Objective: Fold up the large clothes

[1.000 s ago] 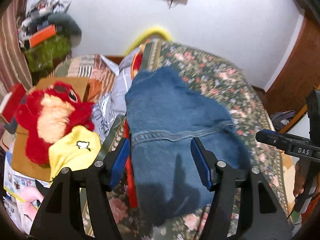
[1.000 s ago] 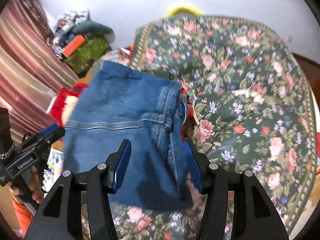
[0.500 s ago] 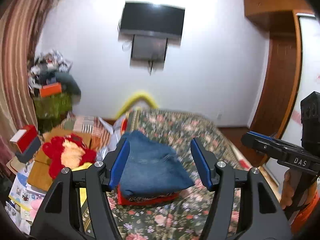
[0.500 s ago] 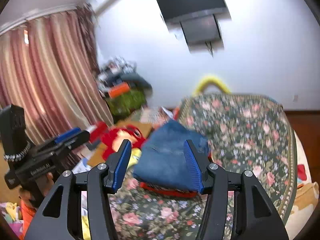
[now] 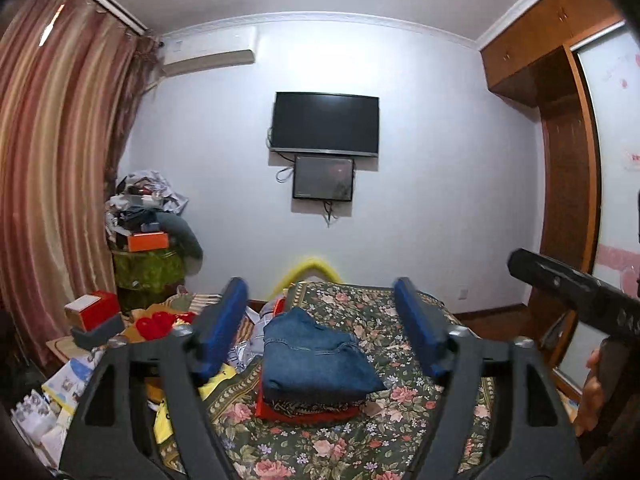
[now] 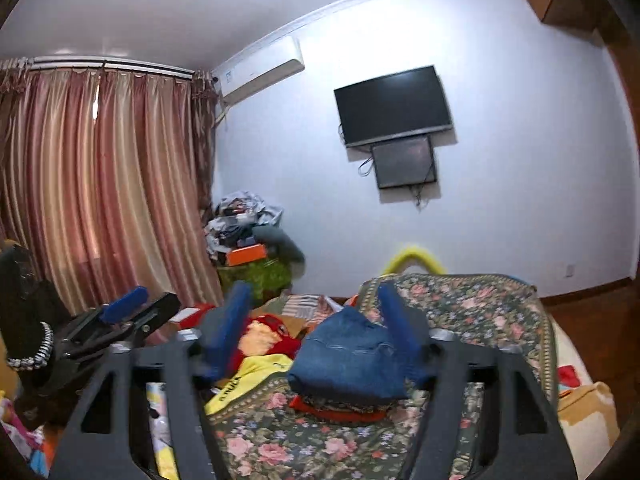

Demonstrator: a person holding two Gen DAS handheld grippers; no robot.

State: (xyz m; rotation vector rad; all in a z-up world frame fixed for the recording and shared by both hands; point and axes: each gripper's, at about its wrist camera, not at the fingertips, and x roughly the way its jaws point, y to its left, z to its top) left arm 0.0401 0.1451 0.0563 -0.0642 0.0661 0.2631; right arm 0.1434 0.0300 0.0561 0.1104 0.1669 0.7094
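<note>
We see striped curtains (image 6: 100,184) far left, then a clutter pile with an orange box (image 5: 146,241) on a green-covered stand by the wall. Below it a red plush toy (image 6: 264,338) and a yellow garment (image 6: 244,376) sit off the bed's left edge, partly hidden behind our left-hand finger in the right wrist view. Left gripper (image 5: 320,334) held above the bed (image 5: 400,420), fingers spread wide, gripping nothing. Between them, the folded jeans (image 5: 316,360) lie on top of a red folded item (image 5: 304,410), a stack near the bed's left edge, apart from both grippers. Right gripper (image 6: 316,334) also wide apart, holding nothing; its right finger overlaps the jeans' right side in view. Wall behind carries a TV (image 5: 325,124) with a smaller dark screen (image 5: 323,178) under it, and an air conditioner (image 6: 262,70) upper left. A yellow curved thing (image 5: 306,268) shows past the bed's far edge. Wooden wardrobe (image 5: 560,160) far right.
</note>
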